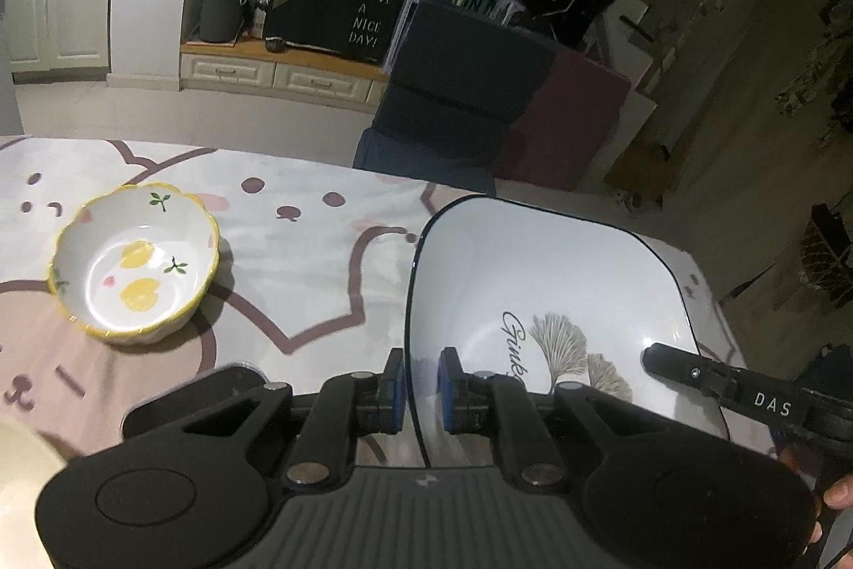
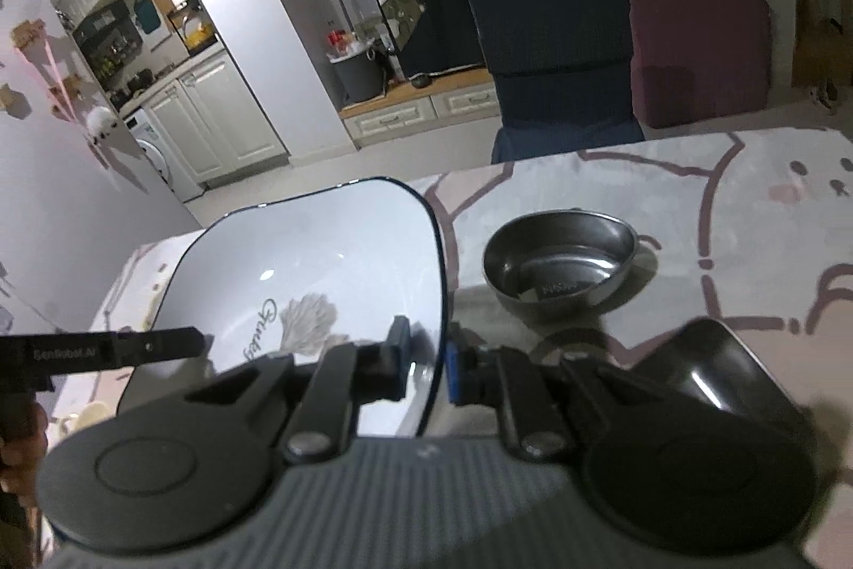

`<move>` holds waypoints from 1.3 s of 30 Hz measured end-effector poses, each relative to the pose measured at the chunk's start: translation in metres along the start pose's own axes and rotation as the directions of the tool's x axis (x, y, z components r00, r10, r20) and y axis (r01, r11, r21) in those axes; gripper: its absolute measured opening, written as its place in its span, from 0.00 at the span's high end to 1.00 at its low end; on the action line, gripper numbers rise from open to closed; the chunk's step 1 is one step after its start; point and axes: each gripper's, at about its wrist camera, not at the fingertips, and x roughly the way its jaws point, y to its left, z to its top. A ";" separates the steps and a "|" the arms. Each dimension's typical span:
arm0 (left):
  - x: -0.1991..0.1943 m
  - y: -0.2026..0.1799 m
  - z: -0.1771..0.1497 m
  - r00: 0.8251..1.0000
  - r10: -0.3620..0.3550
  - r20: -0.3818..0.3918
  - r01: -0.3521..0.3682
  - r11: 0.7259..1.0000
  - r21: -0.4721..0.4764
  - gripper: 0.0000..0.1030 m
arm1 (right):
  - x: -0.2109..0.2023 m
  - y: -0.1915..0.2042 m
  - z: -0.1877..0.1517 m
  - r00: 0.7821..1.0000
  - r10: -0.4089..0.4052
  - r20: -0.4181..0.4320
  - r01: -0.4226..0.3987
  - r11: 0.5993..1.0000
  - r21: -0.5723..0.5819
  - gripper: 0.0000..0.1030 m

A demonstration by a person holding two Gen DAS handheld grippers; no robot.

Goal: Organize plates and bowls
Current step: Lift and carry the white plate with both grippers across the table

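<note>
Both grippers are clamped on the same white square plate (image 1: 549, 302), one on each side edge. The left gripper (image 1: 421, 395) has its blue pads narrowed onto the plate's left rim, one pad above the rim and one below. The right gripper (image 2: 429, 363) pinches the opposite rim the same way. In each wrist view the other gripper's finger shows at the plate's far side, cut off by the frame edge.

The plate has a dark rim line, script lettering and a grey leaf print. The lettering is partly covered by the fingers and unreadable in full. The plate's near edge is hidden behind each gripper body. It appears to sit clear of the tablecloth (image 1: 298, 259), but the underside is not visible, so contact at the far corner cannot be ruled out.

To the plate's left, well apart, a yellow-rimmed bowl with lemon print (image 1: 136, 262) sits upright on the cloth. To its right, near but not touching, a steel bowl (image 2: 560, 267) also stands upright; something dark shows in its bottom, and whether that is an object or a reflection I cannot tell.

A pale rounded object (image 1: 24, 462) is cut off at the left view's lower left corner and cannot be identified. A fingertip (image 1: 839, 494) shows at the right edge. A dark blue chair (image 1: 458, 89) stands behind the table. The room beyond is dim and cluttered.
</note>
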 end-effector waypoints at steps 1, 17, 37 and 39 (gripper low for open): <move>-0.009 -0.005 -0.003 1.000 0.000 0.005 0.000 1.000 0.002 0.87 | -0.009 0.000 -0.001 1.000 0.001 0.005 -0.001 1.000 0.002 0.85; -0.086 -0.067 -0.085 0.998 -0.057 0.034 0.055 0.998 0.035 0.87 | -0.125 -0.020 -0.049 0.998 -0.019 0.061 0.019 1.000 -0.007 0.84; -0.037 -0.068 -0.173 0.986 -0.056 -0.157 0.050 0.998 -0.043 0.87 | -0.120 -0.059 -0.127 0.989 -0.073 -0.128 0.076 0.997 0.021 0.85; -0.030 -0.068 -0.175 0.983 -0.051 -0.175 0.044 0.998 -0.041 0.87 | -0.113 -0.065 -0.127 0.985 -0.079 -0.151 0.083 0.996 0.024 0.84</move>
